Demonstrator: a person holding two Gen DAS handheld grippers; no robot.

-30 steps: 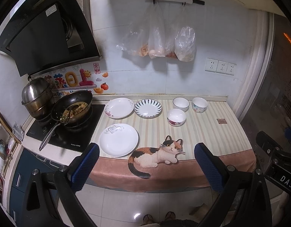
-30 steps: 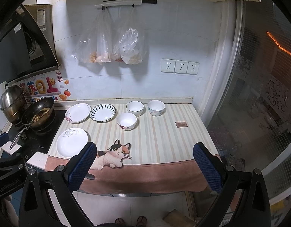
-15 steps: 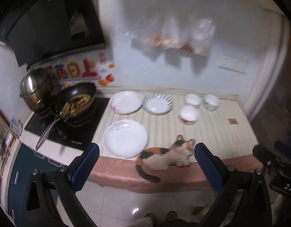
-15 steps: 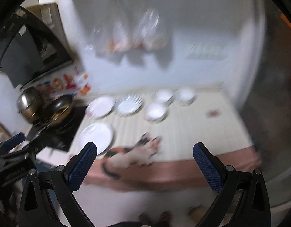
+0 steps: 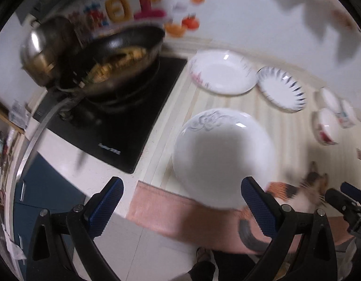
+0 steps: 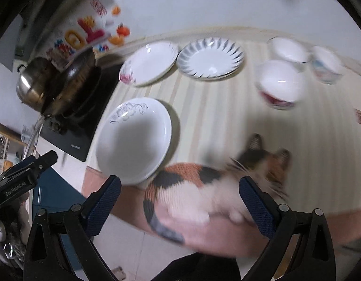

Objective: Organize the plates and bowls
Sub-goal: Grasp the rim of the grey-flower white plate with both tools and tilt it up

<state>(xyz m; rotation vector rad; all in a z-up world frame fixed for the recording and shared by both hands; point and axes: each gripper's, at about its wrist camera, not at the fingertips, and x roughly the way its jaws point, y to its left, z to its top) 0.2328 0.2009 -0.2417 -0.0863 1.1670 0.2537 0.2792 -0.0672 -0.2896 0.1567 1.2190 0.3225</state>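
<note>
A white plate with a grey flower print (image 5: 223, 157) (image 6: 134, 140) lies at the front of the striped counter. Behind it lie a white plate with red flowers (image 5: 223, 75) (image 6: 148, 63) and a blue-striped plate (image 5: 281, 92) (image 6: 211, 57). Three bowls stand to the right: one with a red pattern (image 5: 325, 126) (image 6: 281, 84), a plain white one (image 6: 289, 50) and a blue-patterned one (image 6: 327, 64). My left gripper (image 5: 181, 207) is open, just short of the front plate. My right gripper (image 6: 180, 206) is open over the counter's front edge. Both hold nothing.
A black induction hob (image 5: 124, 121) sits left of the plates, with a black wok of food (image 5: 114, 63) and a steel pot (image 5: 43, 49) on it. A cat picture (image 6: 218, 178) is printed on the counter cloth. The counter's front edge drops to a tiled floor (image 5: 138, 253).
Both grippers have moved forward and down toward the counter, so the plates and bowls look much larger. Both stay open. The dishes have not moved.
</note>
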